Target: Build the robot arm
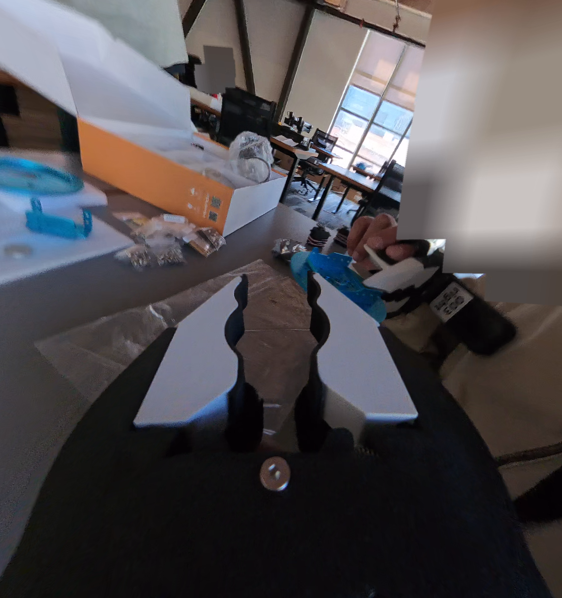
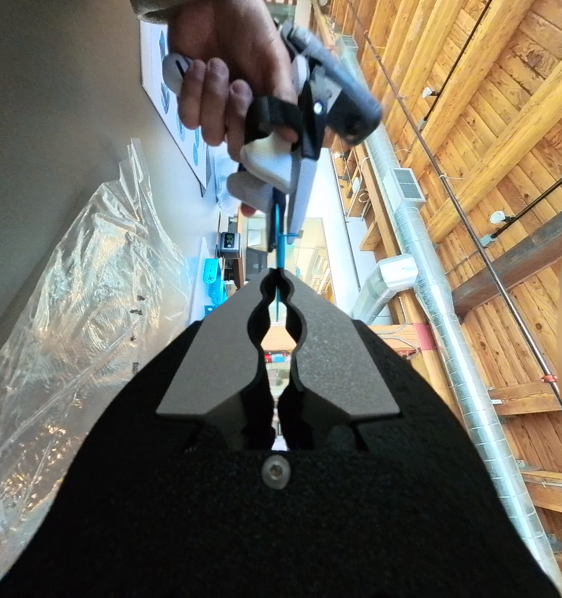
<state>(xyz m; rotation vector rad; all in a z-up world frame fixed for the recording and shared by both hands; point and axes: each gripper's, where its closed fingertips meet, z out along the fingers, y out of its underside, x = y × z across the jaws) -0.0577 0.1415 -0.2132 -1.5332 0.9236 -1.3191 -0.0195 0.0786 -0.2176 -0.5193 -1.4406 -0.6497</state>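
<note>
The right gripper [image 2: 278, 273] is clamped by its tips on a thin blue plate [image 1: 334, 268] (a pinch that looks prone to swivel) while the left gripper [image 1: 277, 276] gapes empty just beside it, over a plastic bag [image 1: 117, 326] on the tabletop [image 1: 62, 307].

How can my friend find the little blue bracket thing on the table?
Find the big orange-and-white box on the dark table. Left of it a white sheet carries two blue parts. The bracket is the nearer one: a bent strip with upturned ends, not the round ring.
</note>
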